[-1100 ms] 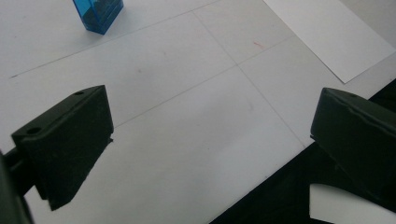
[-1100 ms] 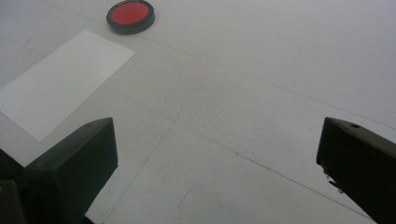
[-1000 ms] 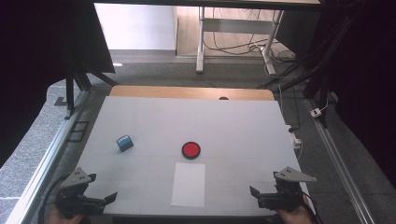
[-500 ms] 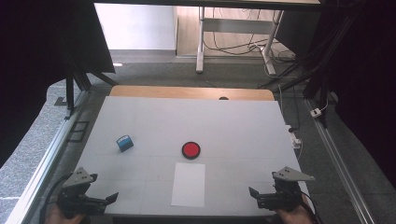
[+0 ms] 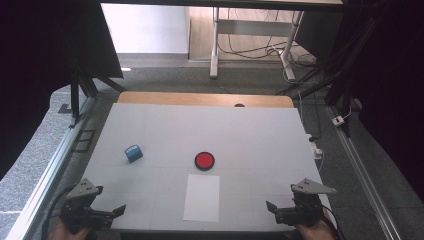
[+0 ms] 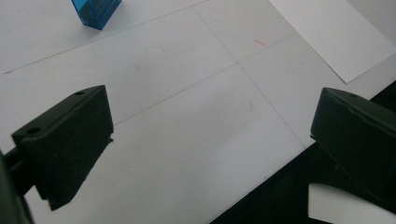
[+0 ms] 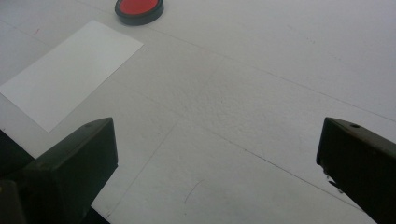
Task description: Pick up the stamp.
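The white table (image 5: 260,135) carries a blank white sheet (image 5: 202,197) near its front edge; beyond the sheet sits a red disc (image 5: 204,160), left of it a blue box (image 5: 133,153), lettering unreadable; left tool (image 5: 111,213) and right tool (image 5: 276,210) flank the sheet, jaws spread, empty.

White table (image 5: 260,135): paper (image 5: 202,197), red disc (image 5: 204,160), blue box (image 5: 133,153)

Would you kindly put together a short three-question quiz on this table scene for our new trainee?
1. True or false: the round red disc in a black rim lies on the white paper sheet.
2. Which gripper is nearer the small blue box: A left, B right?
3. How do both grippers' jaws stand?

Key: 1 false, it lies just beyond the sheet; 2 A; 3 open, holding nothing.
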`<state>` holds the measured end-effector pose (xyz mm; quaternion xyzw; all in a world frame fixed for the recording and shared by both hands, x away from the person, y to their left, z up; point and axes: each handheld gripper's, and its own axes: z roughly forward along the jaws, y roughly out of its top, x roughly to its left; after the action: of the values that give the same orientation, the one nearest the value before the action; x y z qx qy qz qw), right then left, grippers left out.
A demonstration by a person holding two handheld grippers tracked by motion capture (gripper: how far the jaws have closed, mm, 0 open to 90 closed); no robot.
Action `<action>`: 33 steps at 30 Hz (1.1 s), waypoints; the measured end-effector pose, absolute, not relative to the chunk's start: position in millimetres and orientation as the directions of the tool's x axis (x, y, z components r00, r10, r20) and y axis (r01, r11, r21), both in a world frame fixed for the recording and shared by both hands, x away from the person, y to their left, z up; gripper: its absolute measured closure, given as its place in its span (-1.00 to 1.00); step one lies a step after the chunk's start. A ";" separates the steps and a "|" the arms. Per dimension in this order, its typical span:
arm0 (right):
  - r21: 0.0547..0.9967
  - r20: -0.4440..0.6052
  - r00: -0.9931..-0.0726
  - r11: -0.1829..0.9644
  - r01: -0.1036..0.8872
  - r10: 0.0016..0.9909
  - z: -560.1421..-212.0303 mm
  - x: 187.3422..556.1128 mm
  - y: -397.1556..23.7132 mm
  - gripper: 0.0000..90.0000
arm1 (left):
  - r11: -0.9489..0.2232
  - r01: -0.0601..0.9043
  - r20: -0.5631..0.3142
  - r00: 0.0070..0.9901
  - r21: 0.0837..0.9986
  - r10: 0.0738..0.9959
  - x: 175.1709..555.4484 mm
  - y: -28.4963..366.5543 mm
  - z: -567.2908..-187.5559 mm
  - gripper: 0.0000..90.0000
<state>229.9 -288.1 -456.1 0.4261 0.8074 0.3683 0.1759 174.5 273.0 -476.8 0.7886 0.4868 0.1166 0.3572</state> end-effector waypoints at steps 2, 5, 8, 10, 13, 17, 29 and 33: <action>0.745 0.030 -0.579 0.368 0.556 0.814 -456.6 230.2 -287.2 -1.00 | -0.261 0.682 -0.176 0.501 0.683 0.848 174.3 273.9 -476.5 -1.00; 0.738 0.021 -0.583 0.380 0.557 0.812 -456.4 230.3 -286.5 -1.00 | -0.257 0.671 -0.174 0.505 0.696 0.845 174.4 274.5 -474.7 -1.00; 0.737 0.022 -0.584 0.382 0.558 0.811 -456.4 230.4 -286.4 -1.00 | -0.261 0.657 -0.162 0.510 0.707 0.845 175.0 273.0 -472.7 -1.00; 0.736 0.024 -0.585 0.381 0.559 0.811 -456.5 230.6 -286.5 -1.00 | -0.269 0.651 -0.154 0.516 0.710 0.843 175.9 271.9 -472.2 -1.00; 0.737 0.027 -0.585 0.379 0.559 0.811 -456.7 230.8 -286.4 -1.00 | -0.276 0.652 -0.156 0.523 0.706 0.838 178.2 270.8 -472.3 -1.00; 0.736 0.027 -0.587 0.381 0.560 0.809 -456.8 230.9 -286.3 -1.00 | -0.281 0.652 -0.156 0.528 0.705 0.835 181.0 269.2 -472.3 -1.00; 0.735 0.030 -0.593 0.384 0.559 0.805 -457.0 231.2 -286.1 -1.00 | -0.296 0.625 -0.155 0.563 0.722 0.812 189.5 265.5 -472.2 -1.00; 0.734 0.033 -0.594 0.383 0.560 0.804 -457.0 231.3 -286.2 -1.00 | -0.295 0.615 -0.163 0.577 0.731 0.800 193.1 265.5 -473.4 -1.00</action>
<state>231.3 -286.2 -457.0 0.4186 0.8147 0.3648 0.1672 193.1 265.5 -473.4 0.7960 0.4446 0.1177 0.3936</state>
